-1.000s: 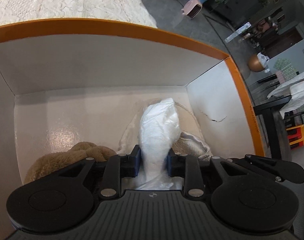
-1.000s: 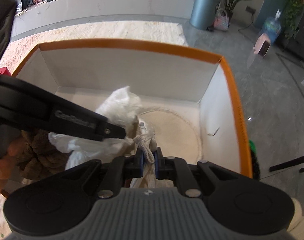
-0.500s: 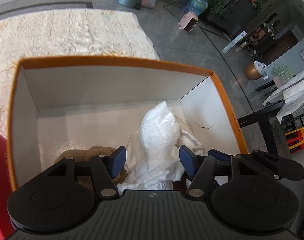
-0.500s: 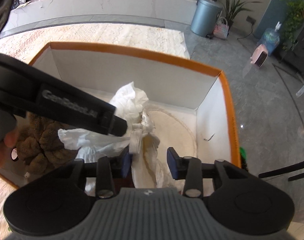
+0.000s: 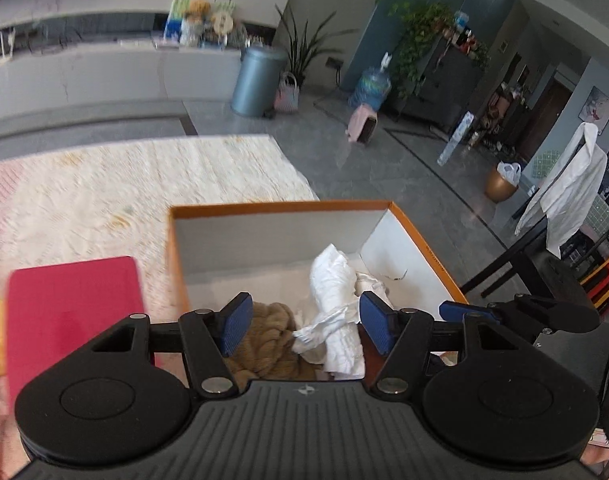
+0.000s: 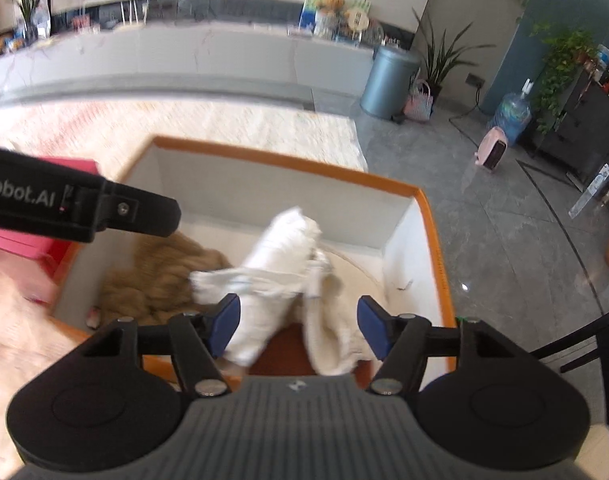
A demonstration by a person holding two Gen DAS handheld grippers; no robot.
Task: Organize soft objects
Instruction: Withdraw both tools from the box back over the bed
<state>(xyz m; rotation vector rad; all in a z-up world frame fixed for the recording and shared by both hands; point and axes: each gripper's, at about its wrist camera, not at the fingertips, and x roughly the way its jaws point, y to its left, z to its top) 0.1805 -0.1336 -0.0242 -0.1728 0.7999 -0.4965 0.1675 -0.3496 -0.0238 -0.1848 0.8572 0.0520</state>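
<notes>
Box: an open box (image 5: 420, 240) with an orange rim and white inside walls sits at the centre of both views, on a dark surface beside a cream rug (image 5: 144, 184).
Box contents, left: a tan knitted bundle (image 6: 160, 276) lies in the lower left part of the box.
Box contents, middle: a crumpled white cloth (image 6: 280, 248) lies across the middle, one end over the tan bundle, the other reaching toward the far wall.
Box contents, right: a cream cloth (image 6: 328, 332) lies on the floor of the box just beside the white one and touching it — its near end hangs over the box's front edge in the right wrist view.
Left gripper (image 5: 302, 326): jaws apart, blue pads clear of everything, nothing held; it hovers above the box's near side.
Right gripper (image 6: 298, 328): jaws have just been opening and stand wide; the white and cream cloths show between the pads but below them, not gripped.
Writing: the left gripper's black arm, at the left of the right wrist view, reads "Robot.AI" — the start is cut off by the frame edge. Small print on the box's right rim is too small to read.
Beside the box: a flat red thing (image 5: 72, 300) lies to its left, on the rug.
Background: a grey-blue bin (image 6: 388, 82) stands at the upper right, near a potted plant (image 6: 440, 60).
</notes>
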